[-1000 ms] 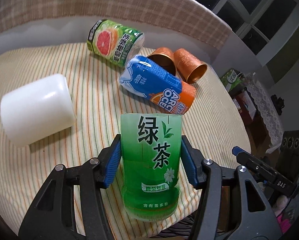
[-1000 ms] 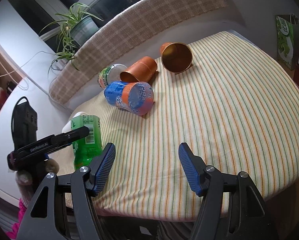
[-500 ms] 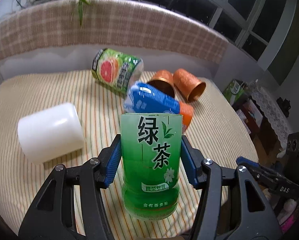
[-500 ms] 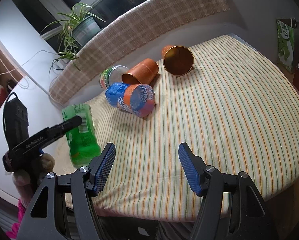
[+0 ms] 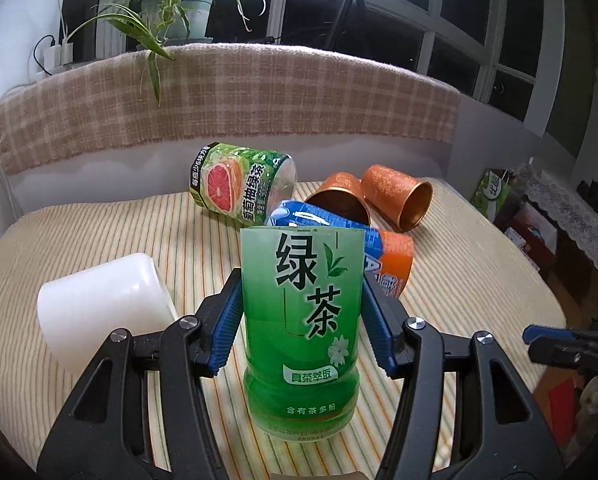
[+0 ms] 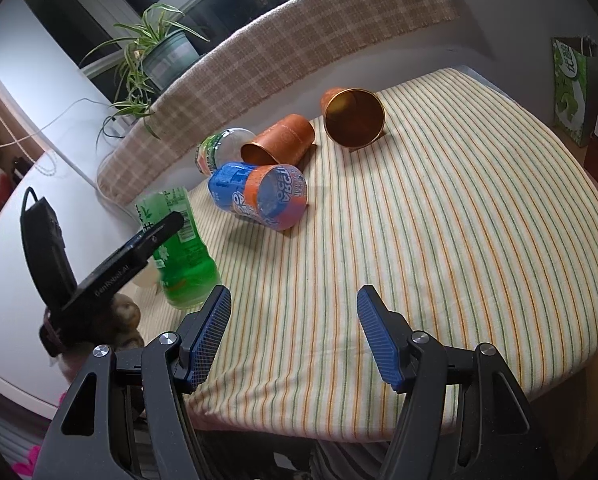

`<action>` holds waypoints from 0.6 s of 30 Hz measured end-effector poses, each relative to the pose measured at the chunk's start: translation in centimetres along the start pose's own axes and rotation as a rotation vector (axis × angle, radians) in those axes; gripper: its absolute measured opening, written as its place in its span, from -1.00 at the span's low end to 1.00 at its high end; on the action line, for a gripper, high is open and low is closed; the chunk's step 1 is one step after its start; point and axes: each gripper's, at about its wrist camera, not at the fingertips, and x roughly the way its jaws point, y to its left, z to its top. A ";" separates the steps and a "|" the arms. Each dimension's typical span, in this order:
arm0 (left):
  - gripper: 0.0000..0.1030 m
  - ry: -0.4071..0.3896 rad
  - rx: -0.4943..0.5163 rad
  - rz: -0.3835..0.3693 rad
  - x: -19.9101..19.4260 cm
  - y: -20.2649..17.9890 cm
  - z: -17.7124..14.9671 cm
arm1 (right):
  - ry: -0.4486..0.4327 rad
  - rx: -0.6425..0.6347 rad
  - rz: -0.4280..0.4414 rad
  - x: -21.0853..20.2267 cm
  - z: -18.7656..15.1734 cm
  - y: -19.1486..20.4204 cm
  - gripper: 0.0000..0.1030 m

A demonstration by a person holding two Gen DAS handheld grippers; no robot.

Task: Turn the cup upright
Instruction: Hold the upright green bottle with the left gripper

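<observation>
My left gripper (image 5: pixel 301 316) is shut on a green tea-label cup (image 5: pixel 301 328), which stands upright with its open rim up and its base at the striped tablecloth (image 5: pixel 479 280) near the front left edge. The same cup shows in the right wrist view (image 6: pixel 179 248), with the left gripper's finger across it. My right gripper (image 6: pixel 295 332) is open and empty above the front of the table.
Lying on their sides: a white cup (image 5: pixel 99 304), a grapefruit-label cup (image 5: pixel 239 184), a blue and orange cup (image 6: pixel 259 196) and two copper cups (image 6: pixel 279 144) (image 6: pixel 353 118). A plaid-covered backrest (image 5: pixel 219 100) and a potted plant (image 5: pixel 171 8) stand behind.
My left gripper has tilted the green cup from leaning to upright and brought its base down near the cloth. My right gripper has barely moved.
</observation>
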 end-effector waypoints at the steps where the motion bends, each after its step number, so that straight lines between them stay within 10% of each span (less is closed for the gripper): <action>1: 0.11 -0.006 0.001 -0.001 -0.2 0.0 -0.1 | 0.000 0.001 0.001 0.0 0.0 0.0 0.26; 18: 0.12 0.054 -0.067 -0.052 -2.3 1.0 -1.7 | 0.005 -0.013 0.013 0.1 -0.2 1.0 0.26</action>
